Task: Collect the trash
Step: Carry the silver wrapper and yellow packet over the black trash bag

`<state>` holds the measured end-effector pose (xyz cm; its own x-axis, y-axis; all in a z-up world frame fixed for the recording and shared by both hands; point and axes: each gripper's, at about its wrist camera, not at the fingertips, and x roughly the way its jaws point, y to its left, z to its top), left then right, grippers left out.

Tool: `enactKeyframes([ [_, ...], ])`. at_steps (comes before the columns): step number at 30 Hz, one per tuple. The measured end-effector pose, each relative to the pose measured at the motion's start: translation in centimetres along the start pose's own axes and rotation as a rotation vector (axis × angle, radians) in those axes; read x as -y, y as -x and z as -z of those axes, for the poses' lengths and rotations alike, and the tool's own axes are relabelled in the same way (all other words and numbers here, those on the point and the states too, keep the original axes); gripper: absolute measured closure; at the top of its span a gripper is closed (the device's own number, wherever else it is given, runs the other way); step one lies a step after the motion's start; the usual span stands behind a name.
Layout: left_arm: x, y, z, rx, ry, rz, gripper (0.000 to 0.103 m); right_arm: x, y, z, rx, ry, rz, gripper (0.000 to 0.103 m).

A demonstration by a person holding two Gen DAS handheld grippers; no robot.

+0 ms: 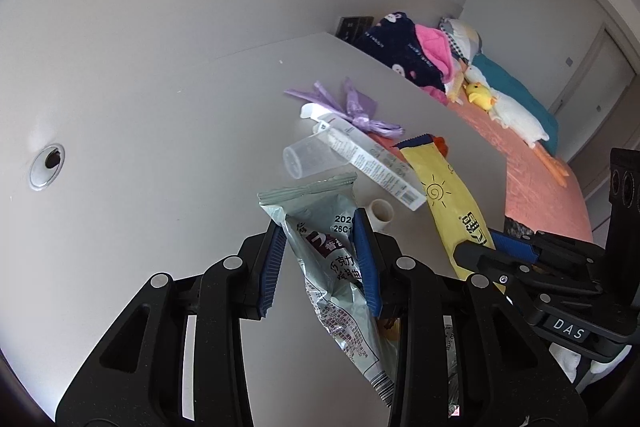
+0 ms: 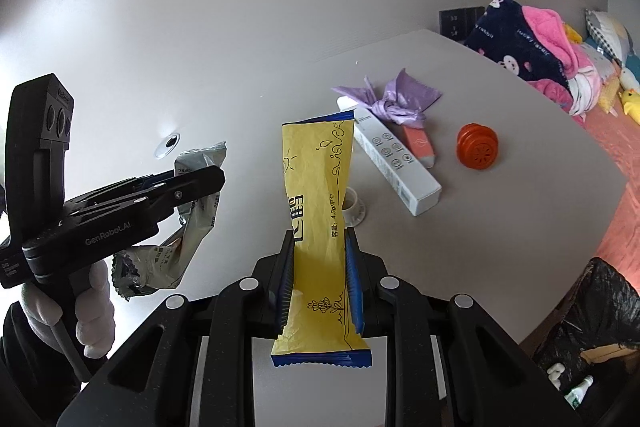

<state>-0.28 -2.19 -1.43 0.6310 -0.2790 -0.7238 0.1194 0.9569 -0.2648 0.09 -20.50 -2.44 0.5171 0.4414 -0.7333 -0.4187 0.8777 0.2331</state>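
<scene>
A silver-green wrapper [image 1: 332, 267] is pinched between the pads of the left hand-held gripper [image 1: 320, 247] and held above the counter [image 1: 160, 207]. A yellow wrapper [image 2: 316, 227] is clamped by the right hand-held gripper [image 2: 318, 267], likewise lifted off the counter, near a white box [image 2: 396, 163] and an orange cap [image 2: 478, 146].

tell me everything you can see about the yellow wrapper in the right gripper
The long yellow foil-paper snack wrapper has serrated blue end seals, black line drawings of a sun, a squiggle and a plant, plus bold printed characters. It looks flat, slightly creased and empty. It stands roughly upright, lifted clear of the white table, its lower end hanging below the grip. The right gripper is shut on its middle, blue-padded fingers pressing both long edges. Nothing else touches it.
</scene>
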Motion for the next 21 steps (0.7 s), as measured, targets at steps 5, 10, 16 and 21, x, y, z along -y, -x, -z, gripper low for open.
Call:
enactKeyframes([
  [5, 3.3, -0.3, -0.3, 0.007, -0.059, 0.041, 0.069, 1.7, 2.6, 0.6, 0.044, -0.027, 0.037, 0.078],
  [10, 6.4, -0.9, -0.4, -0.003, -0.112, 0.082, 0.069, 3.8, 5.2, 1.6, 0.085, -0.075, 0.080, 0.078],
  [16, 9.9, -1.2, -0.5, -0.001, -0.175, 0.140, 0.069, 6.2, 8.1, 3.3, 0.123, -0.136, 0.138, 0.078],
  [21, 13.1, -1.7, -0.6, -0.007, -0.228, 0.196, 0.069, 7.9, 10.4, 4.7, 0.146, -0.179, 0.188, 0.078],
])
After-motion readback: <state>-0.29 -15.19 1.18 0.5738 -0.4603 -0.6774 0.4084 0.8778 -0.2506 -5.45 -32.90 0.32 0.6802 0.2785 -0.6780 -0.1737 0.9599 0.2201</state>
